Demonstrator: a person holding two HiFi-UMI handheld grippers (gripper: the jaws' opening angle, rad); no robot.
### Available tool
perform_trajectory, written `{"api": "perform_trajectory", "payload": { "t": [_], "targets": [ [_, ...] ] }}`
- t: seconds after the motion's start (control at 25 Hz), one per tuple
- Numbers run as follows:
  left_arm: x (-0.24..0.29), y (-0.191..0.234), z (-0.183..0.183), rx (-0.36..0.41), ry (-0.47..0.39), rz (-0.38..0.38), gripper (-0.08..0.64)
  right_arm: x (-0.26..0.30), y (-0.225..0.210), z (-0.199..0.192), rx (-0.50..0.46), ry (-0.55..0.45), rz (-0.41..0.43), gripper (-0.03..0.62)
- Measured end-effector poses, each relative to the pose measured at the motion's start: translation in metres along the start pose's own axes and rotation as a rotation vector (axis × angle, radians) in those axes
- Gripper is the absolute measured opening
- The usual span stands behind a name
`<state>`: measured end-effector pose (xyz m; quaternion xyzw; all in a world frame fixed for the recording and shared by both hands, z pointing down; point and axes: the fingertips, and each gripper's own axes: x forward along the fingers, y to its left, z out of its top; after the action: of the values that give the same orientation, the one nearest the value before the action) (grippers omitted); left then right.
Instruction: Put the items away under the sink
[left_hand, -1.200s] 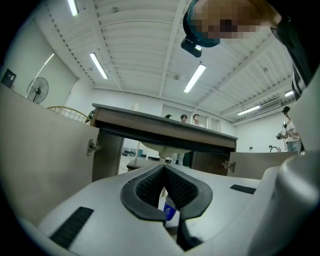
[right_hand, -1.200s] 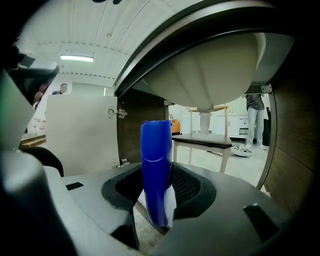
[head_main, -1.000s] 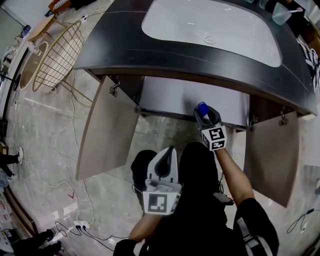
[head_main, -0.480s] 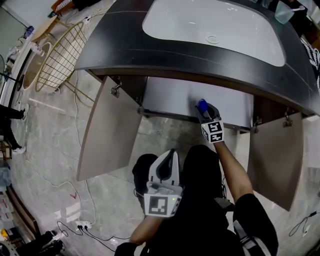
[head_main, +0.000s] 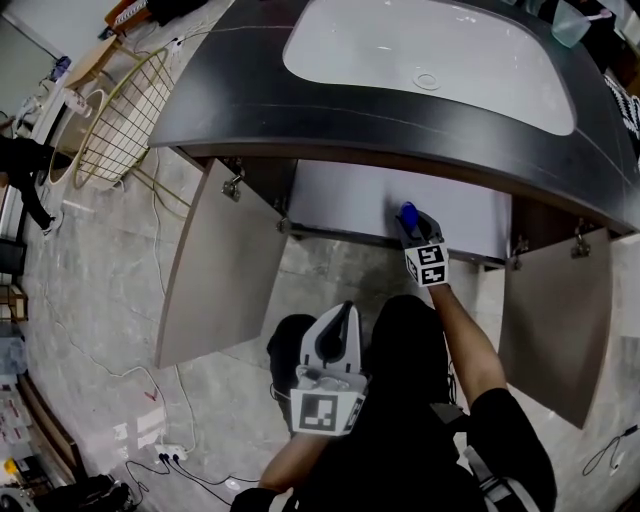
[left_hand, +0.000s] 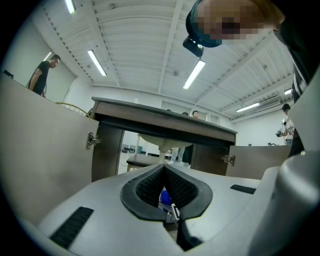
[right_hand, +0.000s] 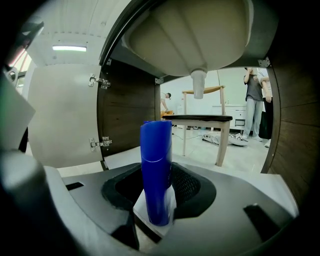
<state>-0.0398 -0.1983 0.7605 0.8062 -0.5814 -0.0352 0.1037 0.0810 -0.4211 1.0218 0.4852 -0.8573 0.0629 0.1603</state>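
Bottle (right_hand: 156, 170), blue and upright, clamped in the right claw (head_main: 410, 222), has sunk slightly toward the pale shelf (head_main: 340, 195) of the open cabinet under the sink (head_main: 430, 60); set-down looks near. Left claw (head_main: 343, 312), closed and empty, waits behind.

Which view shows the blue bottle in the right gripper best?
The right gripper view: the blue bottle stands upright and nearly whole, clamped in the right gripper. The head view shows only its blue top past the gripper; the left gripper view gives a tiny blue speck, too small to identify.
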Motion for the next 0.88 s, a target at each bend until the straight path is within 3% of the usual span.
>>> {"api": "perform_trajectory", "payload": {
  "t": [0.56,0.88],
  "targets": [
    [0.037,0.013,-0.008,0.060,-0.046,0.002,0.014,-0.003,0.002,-0.008,0.006,-0.007,-0.011,0.156],
    [0.052,0.021,-0.019,0.067,-0.030,-0.017,0.014,-0.002,0.003,-0.010,0.009,0.025,-0.017,0.156]
  ]
}}
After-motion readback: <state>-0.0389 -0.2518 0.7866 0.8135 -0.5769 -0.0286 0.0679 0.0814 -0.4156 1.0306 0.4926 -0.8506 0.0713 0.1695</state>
